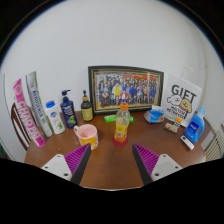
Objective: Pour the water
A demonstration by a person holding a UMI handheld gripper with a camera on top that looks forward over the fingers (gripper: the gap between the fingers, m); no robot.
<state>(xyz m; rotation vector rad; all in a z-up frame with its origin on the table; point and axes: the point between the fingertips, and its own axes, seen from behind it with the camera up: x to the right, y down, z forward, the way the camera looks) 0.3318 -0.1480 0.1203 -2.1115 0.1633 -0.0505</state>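
One gripper (pixel 112 160) is seen low over a wooden table (pixel 112 172); its two fingers (pixel 78 158) are spread wide apart, each with a magenta pad, and nothing is held between them. One bottle (pixel 121 126) with an orange cap and a yellow-red label is taken as the landmark; it stands upright on the table, just beyond the fingers and roughly midway between them, touched by neither. One pink cup (pixel 87 134) is set just left of the bottle, upright and apart from it. Behind the bottle one framed photo (pixel 125 87) is propped against the wall; a green object (pixel 113 119) lies at the frame's foot, its kind not to be told. Further left of the bottle, past the cup, three more bottles are counted: one small dark one (pixel 86 108), one dark pump bottle (pixel 68 108) and one white one (pixel 54 118); two tall packages (pixel 30 108) lean beyond these. Right of the bottle one white card (pixel 182 101) marked GIFT is stood up; one blue bottle (pixel 196 125) is set near it; small items between them cannot be made out.
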